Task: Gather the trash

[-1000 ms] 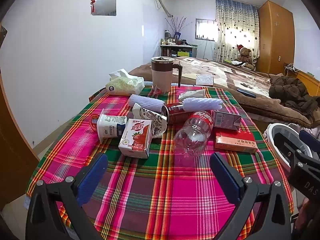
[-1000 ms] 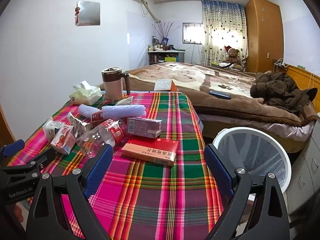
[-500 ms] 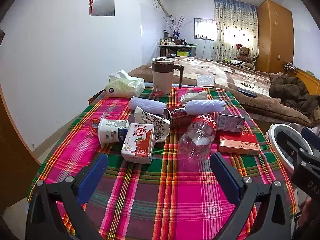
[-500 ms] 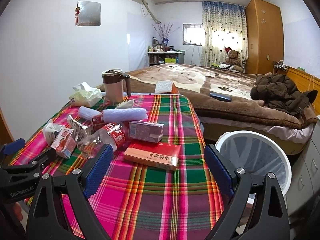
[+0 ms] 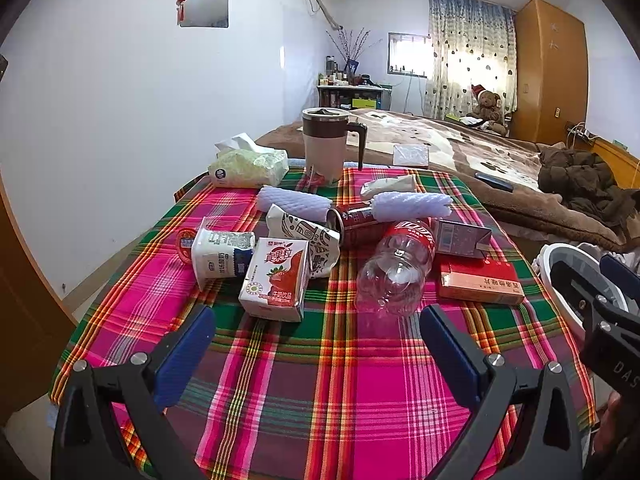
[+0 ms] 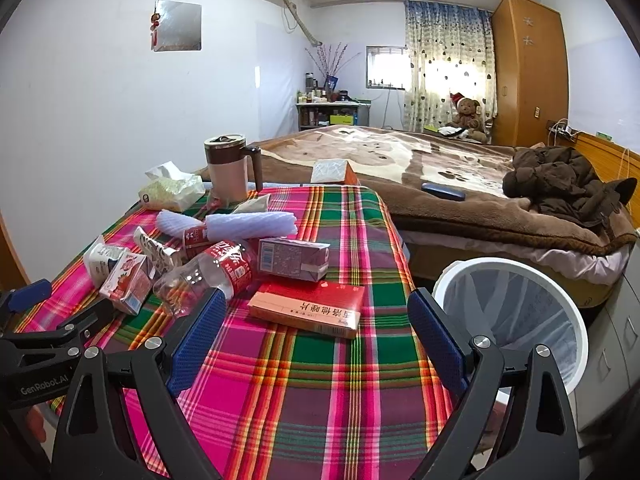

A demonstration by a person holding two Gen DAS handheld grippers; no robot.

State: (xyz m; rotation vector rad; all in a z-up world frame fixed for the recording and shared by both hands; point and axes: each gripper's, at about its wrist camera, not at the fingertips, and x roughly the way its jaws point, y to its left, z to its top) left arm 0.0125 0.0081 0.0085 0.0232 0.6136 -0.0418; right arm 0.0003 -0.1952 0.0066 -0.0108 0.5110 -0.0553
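Note:
Trash lies in a cluster on the plaid tablecloth (image 5: 360, 392): a strawberry milk carton (image 5: 276, 280), a yogurt cup (image 5: 218, 254), a crumpled paper cup (image 5: 308, 236), a red can (image 5: 356, 222), a clear plastic bottle (image 5: 396, 268), a purple carton (image 5: 462, 238), a red box (image 5: 478, 282) and two white foam sleeves (image 5: 412, 204). My left gripper (image 5: 318, 342) is open and empty, just in front of the carton and bottle. My right gripper (image 6: 316, 332) is open and empty, in front of the red box (image 6: 310, 308). A white bin (image 6: 516, 304) stands right of the table.
A lidded mug (image 5: 326, 144) and a tissue pack (image 5: 250, 168) stand at the table's far edge. A bed with a brown blanket (image 6: 460, 172) lies beyond, with a dark jacket (image 6: 560, 180) on it. A wall runs along the left.
Both grippers have drawn back and up a little from the trash; the table items look slightly farther and lower. Both jaws stay open.

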